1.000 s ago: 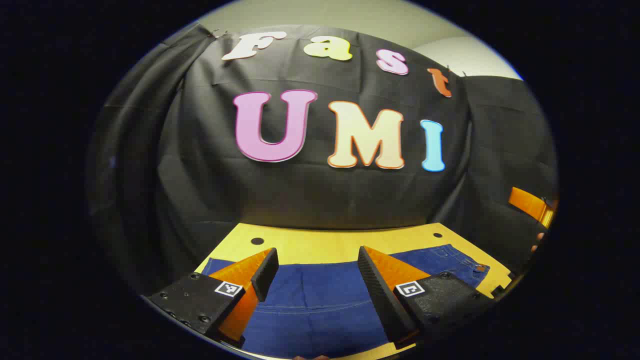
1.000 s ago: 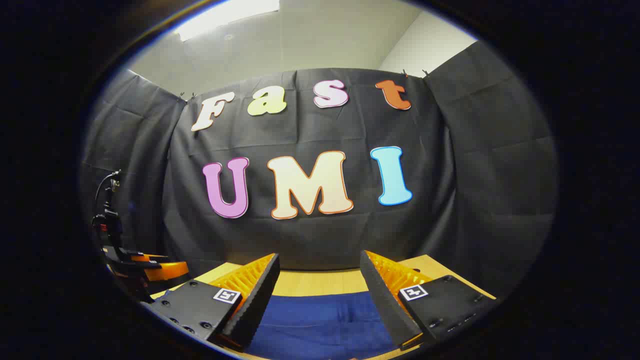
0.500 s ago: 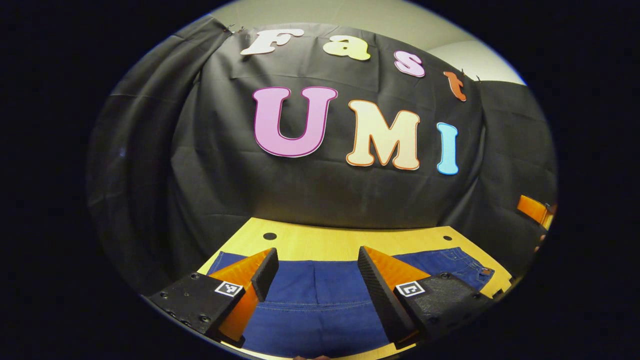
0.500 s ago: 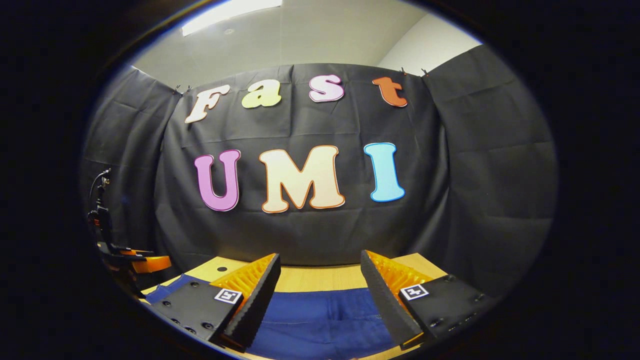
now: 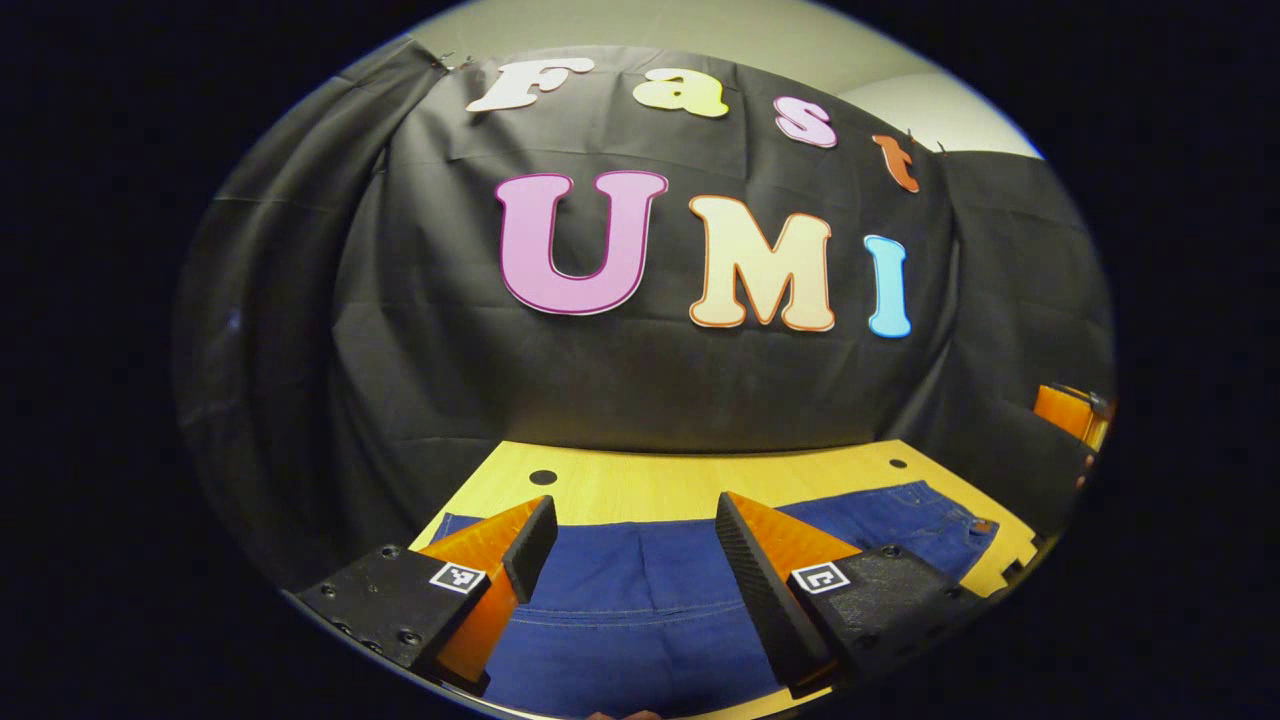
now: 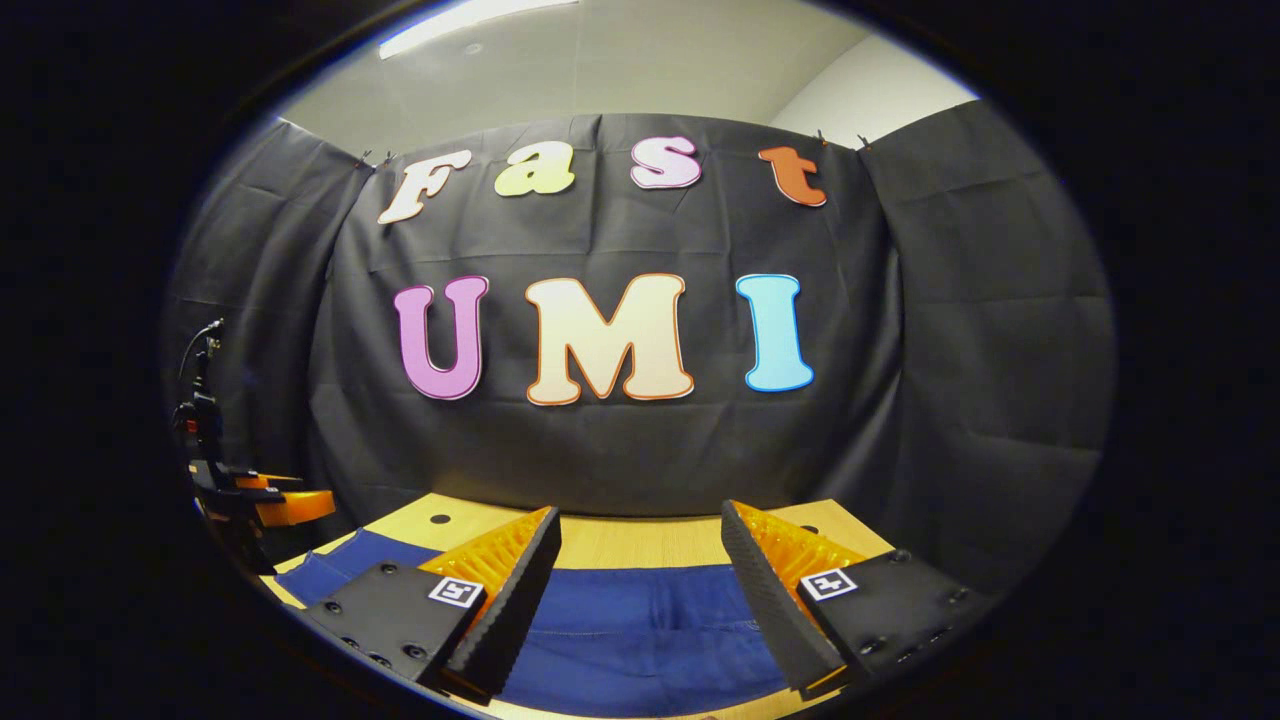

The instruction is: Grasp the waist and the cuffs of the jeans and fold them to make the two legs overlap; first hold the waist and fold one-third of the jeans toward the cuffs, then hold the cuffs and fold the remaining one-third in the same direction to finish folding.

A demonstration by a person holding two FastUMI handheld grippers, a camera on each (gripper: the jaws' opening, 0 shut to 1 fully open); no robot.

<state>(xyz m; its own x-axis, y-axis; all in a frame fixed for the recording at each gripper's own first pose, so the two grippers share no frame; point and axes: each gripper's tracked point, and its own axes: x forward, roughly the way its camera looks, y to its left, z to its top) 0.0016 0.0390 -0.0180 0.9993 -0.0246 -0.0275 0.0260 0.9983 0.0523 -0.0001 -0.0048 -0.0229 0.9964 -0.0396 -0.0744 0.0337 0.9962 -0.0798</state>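
Dark blue jeans lie flat across the yellow wooden table; their waist end with a button shows at the right of the left gripper view. My left gripper hovers above the cloth, open, nothing between its fingers. In the right gripper view the jeans spread under my right gripper, which is open and empty too. At the left of that view the left gripper appears farther off. An orange part of the right gripper shows at the right of the left gripper view.
The table's far edge meets the black cloth wall. Small round holes sit in the tabletop, one at its back left and another at its back right. A bare strip of wood runs behind the jeans.
Both views shifted slightly: more tabletop and jeans show in the right gripper view, as the right gripper tilted or pulled back. The jeans have not moved; both grippers stay open.
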